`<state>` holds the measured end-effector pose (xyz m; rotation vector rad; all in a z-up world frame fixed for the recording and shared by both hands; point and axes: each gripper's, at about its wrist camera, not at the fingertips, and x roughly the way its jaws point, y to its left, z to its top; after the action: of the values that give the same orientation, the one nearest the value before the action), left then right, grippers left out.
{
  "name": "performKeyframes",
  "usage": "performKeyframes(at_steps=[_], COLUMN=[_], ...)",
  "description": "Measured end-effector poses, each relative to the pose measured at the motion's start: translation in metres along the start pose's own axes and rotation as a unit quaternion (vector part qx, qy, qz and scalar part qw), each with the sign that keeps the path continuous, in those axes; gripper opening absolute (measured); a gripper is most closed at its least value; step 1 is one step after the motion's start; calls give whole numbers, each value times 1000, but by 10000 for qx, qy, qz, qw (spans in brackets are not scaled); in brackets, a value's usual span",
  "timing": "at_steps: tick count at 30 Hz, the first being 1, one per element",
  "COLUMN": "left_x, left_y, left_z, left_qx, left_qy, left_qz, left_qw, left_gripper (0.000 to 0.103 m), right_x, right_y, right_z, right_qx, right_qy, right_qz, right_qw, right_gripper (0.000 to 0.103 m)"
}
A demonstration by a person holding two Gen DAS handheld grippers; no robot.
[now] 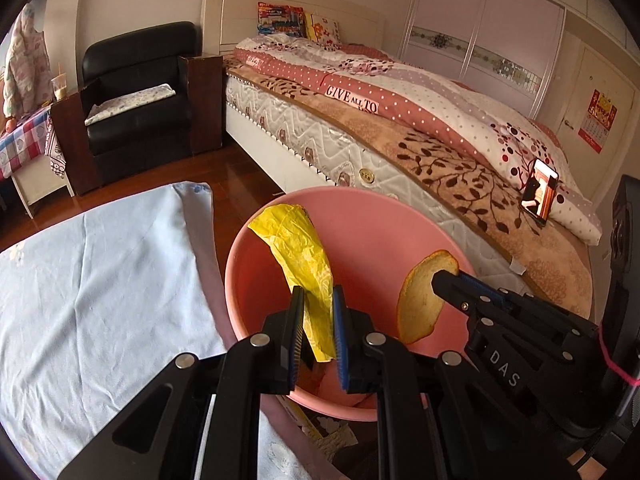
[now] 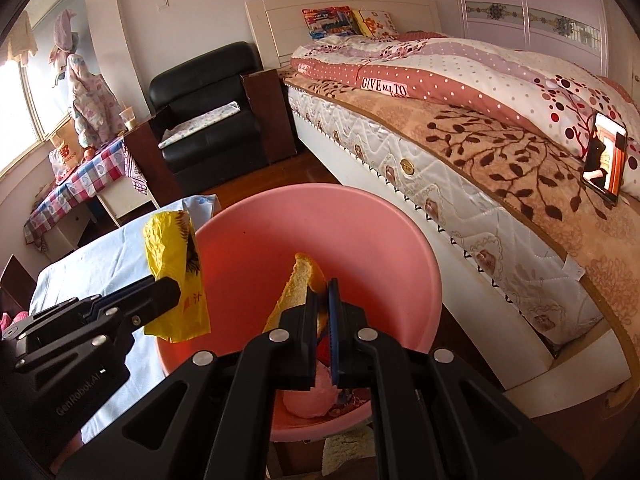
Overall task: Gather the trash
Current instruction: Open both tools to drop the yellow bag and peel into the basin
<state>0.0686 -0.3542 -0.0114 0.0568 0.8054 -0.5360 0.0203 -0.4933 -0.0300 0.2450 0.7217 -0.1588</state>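
Left wrist view showed the left hand-held gripper point(image 1: 317, 298) clamped on a crumpled yellow plastic wrapper point(image 1: 300, 252), its blue-padded fingers point(image 1: 339, 320) pressing the wrapper from both sides. The wrapper hung over the open mouth of a pink plastic bin point(image 1: 280, 344). In the same view, the right hand-held gripper point(image 1: 446, 276) entered from the right, closed on a curved piece of orange peel point(image 1: 420, 300) that was also held above the bin opening. Right wrist view confirmed the grip: the right hand-held gripper point(image 2: 322, 286) had its jaws fully together on the orange peel point(image 2: 294, 292), with the peel standing up between them over the pink plastic bin point(image 2: 400, 240). The left hand-held gripper point(image 2: 176, 286) appeared at the left with the yellow plastic wrapper point(image 2: 176, 264) at the bin's near-left rim. A surface point(image 1: 100, 280) covered by a light blue cloth lay just beside the bin on the left; a bed point(image 1: 400, 120) stood behind the bin.
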Motion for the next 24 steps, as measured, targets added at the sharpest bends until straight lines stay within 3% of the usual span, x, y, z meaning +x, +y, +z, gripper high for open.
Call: performKeyframes(at_steps=[24], left_x=[28], left_y=[0], left_z=[-7], left_qx=[127], left_qy=[342], left_qz=[247], left_qw=[9990], left_gripper=[15], right_x=[29], right_y=[-6], right_z=[-4], right_qx=[134], right_qy=[315], right_qz=[-114], right_qw=[9994], right_gripper=[5])
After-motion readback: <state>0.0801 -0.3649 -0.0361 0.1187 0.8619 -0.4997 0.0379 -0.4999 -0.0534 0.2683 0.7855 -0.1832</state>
